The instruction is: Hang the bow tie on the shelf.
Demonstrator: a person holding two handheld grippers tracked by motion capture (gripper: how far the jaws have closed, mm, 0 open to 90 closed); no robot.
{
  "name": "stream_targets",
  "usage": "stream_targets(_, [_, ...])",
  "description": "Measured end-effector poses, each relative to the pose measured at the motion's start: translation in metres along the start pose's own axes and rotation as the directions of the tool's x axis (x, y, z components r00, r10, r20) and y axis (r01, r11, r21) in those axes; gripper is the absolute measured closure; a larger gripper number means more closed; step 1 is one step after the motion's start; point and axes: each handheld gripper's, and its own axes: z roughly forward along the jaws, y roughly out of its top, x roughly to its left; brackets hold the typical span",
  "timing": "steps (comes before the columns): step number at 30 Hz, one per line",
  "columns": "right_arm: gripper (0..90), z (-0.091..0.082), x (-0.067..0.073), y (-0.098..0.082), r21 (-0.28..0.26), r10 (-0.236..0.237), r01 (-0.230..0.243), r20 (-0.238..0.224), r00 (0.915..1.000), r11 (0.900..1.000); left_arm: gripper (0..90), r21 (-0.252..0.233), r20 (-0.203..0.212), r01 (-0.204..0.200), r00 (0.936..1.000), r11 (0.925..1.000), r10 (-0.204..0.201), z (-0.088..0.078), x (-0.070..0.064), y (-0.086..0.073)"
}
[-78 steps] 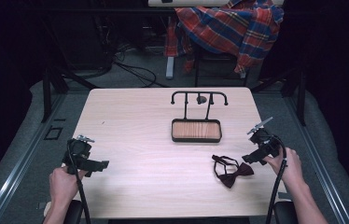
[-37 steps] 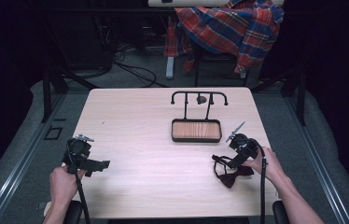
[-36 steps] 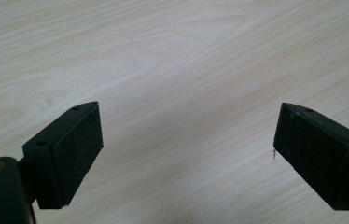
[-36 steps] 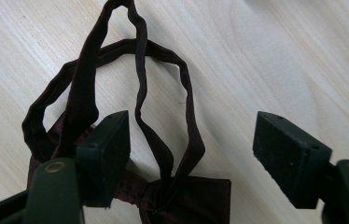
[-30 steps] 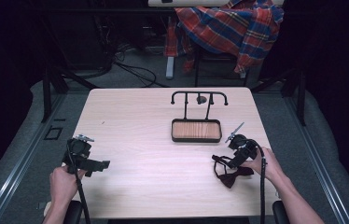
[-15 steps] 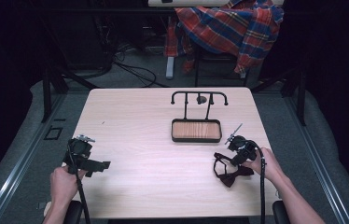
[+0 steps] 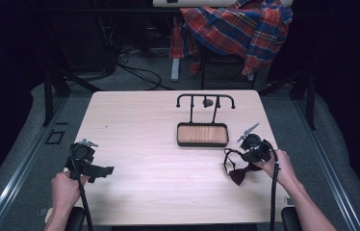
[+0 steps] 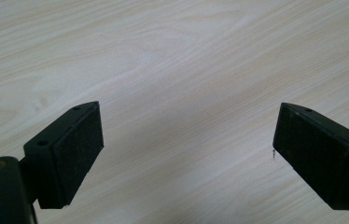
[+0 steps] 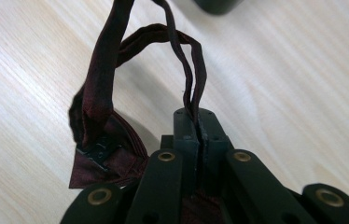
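From the high view, the right tool (image 7: 252,148) sits at the right edge of the surface (image 7: 159,144), just near of the wooden tray (image 7: 202,134) with its black rack (image 7: 205,102). A dark red bow tie (image 7: 239,169) trails from it, its strap looping up to the tool while the bow rests on the surface. Over on the near left, the left tool (image 7: 87,161) hangs above bare wood, well apart from everything.

Left gripper view now: the left tool (image 8: 186,144) has its jaws spread wide with nothing between them, plain wood grain beneath.

Right gripper view: here's what the high view can't give us. The right tool (image 9: 199,128) is squeezed fully together on two runs of the bow tie (image 9: 102,140) strap, pinched thin between the jaws. The bow hangs to the left, a small black clasp (image 9: 99,150) showing on it.

It looks light, limp fabric; it will likely sag and swing. The strap seems a fair hold, though thin cloth could slip.
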Motion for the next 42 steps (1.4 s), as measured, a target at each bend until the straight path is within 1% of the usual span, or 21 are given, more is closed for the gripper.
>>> stream_targets(1, [88.4, 0.0, 0.0, 0.0, 0.0, 0.0, 0.0, 0.0, 1.0, 1.0, 8.7, 0.0, 0.0, 0.0, 1.0, 1.0, 0.0, 0.0, 0.0, 0.0])
stream_targets(2, [88.4, -0.006, 0.0, 0.0, -0.034, 0.001, -0.001, 0.018, 0.9998, 0.999, 8.7, 0.0, 0.001, 0.0, 1.0, 1.0, 0.0, 0.0, 0.0, 0.0])
stream_targets(4, [88.4, -0.009, 0.0, 0.0, -0.043, 0.002, -0.001, 0.022, 0.9998, 0.999, 8.7, 0.002, 0.002, -0.002, 1.0, 1.0, 0.002, 0.0, 0.0, 0.0])
stream_targets(5, [88.4, -0.01, 0.001, -0.001, -0.084, 0.025, -0.023, 0.029, 0.9993, 0.996, 8.7, 0.003, 0.004, -0.002, 1.0, 1.0, 0.002, 0.0, 0.0, 0.0])
stream_targets(6, [88.4, -0.017, 0.0, 0.001, -0.072, 0.005, -0.002, 0.046, 0.9989, 0.997, 8.7, 0.001, 0.005, -0.006, 1.0, 1.0, 0.006, 0.001, 0.0, 0.0])
stream_targets(7, [88.4, -0.017, 0.0, 0.001, -0.072, 0.005, -0.002, 0.046, 0.9989, 0.997, 8.7, 0.001, 0.005, -0.006, 1.0, 1.0, 0.006, 0.001, 0.0, 0.0])
stream_targets(8, [88.4, -0.02, 0.0, 0.001, -0.089, 0.009, -0.004, 0.063, 0.998, 0.996, 8.7, 0.0, 0.006, -0.006, 1.0, 1.0, 0.006, 0.001, 0.0, 0.0])
stream_targets(10, [88.4, -0.023, 0.001, 0.001, -0.095, 0.011, -0.004, 0.075, 0.9971, 0.995, 8.7, 0.002, 0.008, -0.008, 0.9999, 1.0, 0.008, 0.001, 0.0, 0.0])
stream_targets(12, [88.4, -0.023, 0.001, 0.002, -0.105, 0.018, -0.01, 0.076, 0.997, 0.994, 8.7, 0.005, 0.012, -0.007, 0.9999, 1.0, 0.006, 0.0, 0.0, 0.0])
stream_targets(17, [88.4, -0.028, 0.002, 0.005, -0.123, 0.014, -0.001, 0.106, 0.9942, 0.992, 8.7, 0.003, 0.016, -0.011, 0.9998, 0.9999, 0.011, 0.0, 0.0, 0.0])
stream_targets(18, [88.4, -0.028, 0.002, 0.006, -0.122, 0.01, 0.003, 0.104, 0.9945, 0.993, 8.7, 0.001, 0.015, -0.012, 0.9998, 0.9999, 0.012, 0.0, 0.0, 0.0])
stream_targets(20, [88.4, -0.032, 0.004, 0.01, -0.132, 0.006, 0.011, 0.125, 0.9922, 0.991, 8.7, 0.001, 0.015, -0.013, 0.9998, 0.9999, 0.013, 0.0, 0.0, 0.0])
stream_targets(22, [88.4, -0.033, 0.004, 0.011, -0.138, 0.008, 0.011, 0.131, 0.9914, 0.99, 8.7, 0.0, 0.014, -0.013, 0.9998, 0.9999, 0.013, 0.0, 0.0, 0.0])
stream_targets(23, [88.4, -0.033, 0.004, 0.012, -0.15, 0.01, 0.009, 0.127, 0.9918, 0.989, 8.7, -0.001, 0.014, -0.013, 0.9998, 0.9999, 0.013, 0.0, 0.0, 0.0])
stream_targets(26, [88.4, -0.038, 0.005, 0.018, -0.172, 0.012, 0.012, 0.136, 0.9907, 0.985, 8.7, 0.006, 0.021, -0.016, 0.9997, 0.9999, 0.016, 0.001, 0.0, 0.0])
stream_targets(29, [88.4, -0.039, 0.006, 0.02, -0.179, 0.009, 0.016, 0.142, 0.9898, 0.984, 8.8, 0.006, 0.019, -0.02, 0.9996, 0.9998, 0.02, 0.002, -0.001, 0.0])
stream_targets(32, [88.4, -0.04, 0.006, 0.022, -0.193, 0.017, 0.011, 0.146, 0.9892, 0.981, 9.0, 0.008, 0.019, -0.025, 0.9995, 0.9997, 0.025, 0.002, -0.001, 0.0])
stream_targets(34, [88.4, -0.042, 0.005, 0.023, -0.196, 0.016, 0.014, 0.149, 0.9887, 0.981, 9.0, 0.01, 0.018, -0.025, 0.9995, 0.9996, 0.025, 0.002, -0.001, 0.001])
stream_targets(36, [88.4, -0.044, 0.004, 0.023, -0.214, 0.029, 0.003, 0.149, 0.9885, 0.977, 9.1, 0.013, 0.018, -0.028, 0.9995, 0.9995, 0.027, 0.002, -0.001, 0.001])
stream_targets(38, [88.4, -0.046, 0.002, 0.023, -0.208, 0.027, 0.005, 0.151, 0.9881, 0.978, 9.1, 0.013, 0.016, -0.027, 0.9995, 0.9996, 0.027, 0.002, -0.002, 0.001])
stream_targets(42, [88.4, -0.051, -0.003, 0.027, -0.239, 0.048, -0.01, 0.155, 0.9867, 0.971, 9.1, 0.012, 0.015, -0.032, 0.9994, 0.9994, 0.031, 0.002, -0.002, 0.001])
